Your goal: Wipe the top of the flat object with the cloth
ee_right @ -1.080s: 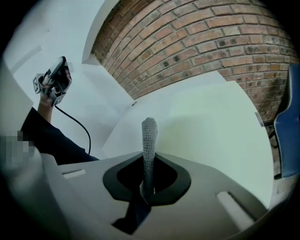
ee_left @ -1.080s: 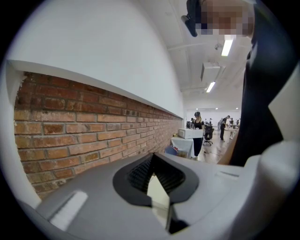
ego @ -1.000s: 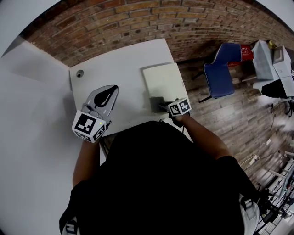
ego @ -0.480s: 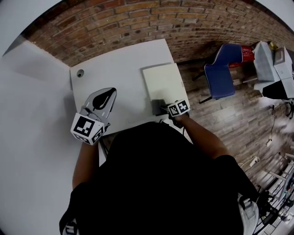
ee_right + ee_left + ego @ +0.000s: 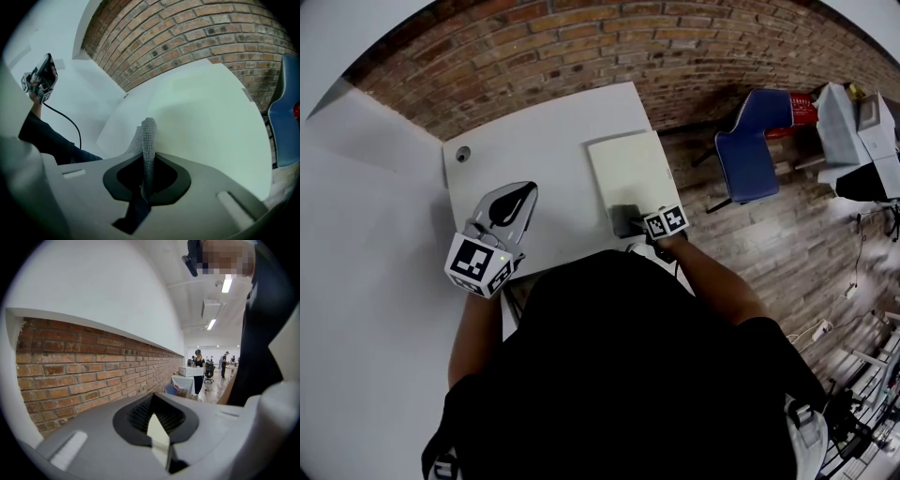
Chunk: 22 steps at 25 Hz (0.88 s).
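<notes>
A flat pale board (image 5: pixel 630 169) lies on the right part of the white table (image 5: pixel 553 131); it fills the right gripper view as a pale greenish surface (image 5: pixel 206 117). A grey woven cloth (image 5: pixel 623 220) rests at the board's near edge. My right gripper (image 5: pixel 639 223) is shut on that cloth (image 5: pixel 149 136), which stands up between its jaws. My left gripper (image 5: pixel 523 192) hovers over the table's left near side, well apart from the board. Its jaws stand shut with nothing between them, and it points toward the brick wall (image 5: pixel 89 380). The right gripper view shows it raised (image 5: pixel 40 75).
A small round grommet (image 5: pixel 464 154) sits in the table's far left corner. A blue chair (image 5: pixel 752 139) stands on the wooden floor right of the table. White equipment (image 5: pixel 855 127) is further right. A brick wall (image 5: pixel 609 47) runs behind the table.
Almost nothing. The right gripper and the cloth stay at the board's near edge. The left gripper has sunk slightly toward me.
</notes>
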Each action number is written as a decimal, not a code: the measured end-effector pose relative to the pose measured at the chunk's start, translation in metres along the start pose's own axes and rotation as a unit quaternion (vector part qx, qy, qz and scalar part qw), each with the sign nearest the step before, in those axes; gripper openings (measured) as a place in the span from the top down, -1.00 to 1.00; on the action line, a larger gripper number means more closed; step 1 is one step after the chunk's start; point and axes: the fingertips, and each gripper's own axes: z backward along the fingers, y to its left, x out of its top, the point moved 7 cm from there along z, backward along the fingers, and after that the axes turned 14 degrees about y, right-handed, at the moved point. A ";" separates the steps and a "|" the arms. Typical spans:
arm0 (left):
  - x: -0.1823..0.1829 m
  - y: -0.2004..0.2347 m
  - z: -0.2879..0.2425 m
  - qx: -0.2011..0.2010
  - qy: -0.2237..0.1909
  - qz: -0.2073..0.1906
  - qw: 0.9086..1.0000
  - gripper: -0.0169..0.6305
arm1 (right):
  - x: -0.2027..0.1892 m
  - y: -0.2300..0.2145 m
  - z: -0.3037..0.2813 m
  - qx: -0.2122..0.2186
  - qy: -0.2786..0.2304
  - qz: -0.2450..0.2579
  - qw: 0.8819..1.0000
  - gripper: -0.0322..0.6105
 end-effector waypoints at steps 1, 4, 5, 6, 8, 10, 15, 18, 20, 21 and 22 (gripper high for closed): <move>0.000 -0.001 -0.001 -0.001 0.000 0.000 1.000 0.94 | -0.001 -0.002 0.001 -0.001 -0.001 0.000 1.000 0.87; 0.001 -0.004 -0.005 -0.004 0.000 -0.001 1.000 0.94 | -0.003 -0.008 0.005 -0.005 -0.002 -0.004 1.000 0.87; 0.001 -0.005 -0.005 -0.005 0.001 -0.002 1.000 0.94 | -0.004 -0.010 0.006 -0.006 -0.002 -0.006 1.000 0.87; 0.001 -0.006 -0.006 -0.006 0.001 -0.003 1.000 0.94 | -0.005 -0.012 0.007 -0.007 -0.002 -0.009 1.000 0.87; 0.003 -0.008 -0.007 -0.007 0.003 -0.004 1.000 0.94 | -0.007 -0.015 0.010 -0.009 -0.004 -0.011 1.000 0.87; 0.004 -0.008 -0.008 -0.007 0.003 -0.004 1.000 0.94 | -0.008 -0.018 0.012 -0.011 -0.007 -0.012 1.000 0.87; 0.006 -0.014 -0.014 -0.009 0.007 -0.008 1.000 0.94 | -0.013 -0.030 0.020 -0.019 -0.012 -0.021 1.000 0.87; 0.007 -0.018 -0.017 -0.011 0.008 -0.008 1.000 0.94 | -0.016 -0.039 0.028 -0.026 -0.018 -0.030 0.999 0.87; 0.008 -0.020 -0.019 -0.011 0.007 -0.006 1.000 0.94 | -0.018 -0.045 0.034 -0.029 -0.025 -0.039 0.999 0.87; 0.008 -0.020 -0.020 -0.011 0.007 -0.006 1.000 0.94 | -0.018 -0.049 0.037 -0.030 -0.029 -0.043 0.998 0.87; 0.007 -0.021 -0.022 -0.012 0.007 -0.005 1.000 0.94 | -0.018 -0.052 0.039 -0.032 -0.033 -0.047 0.998 0.87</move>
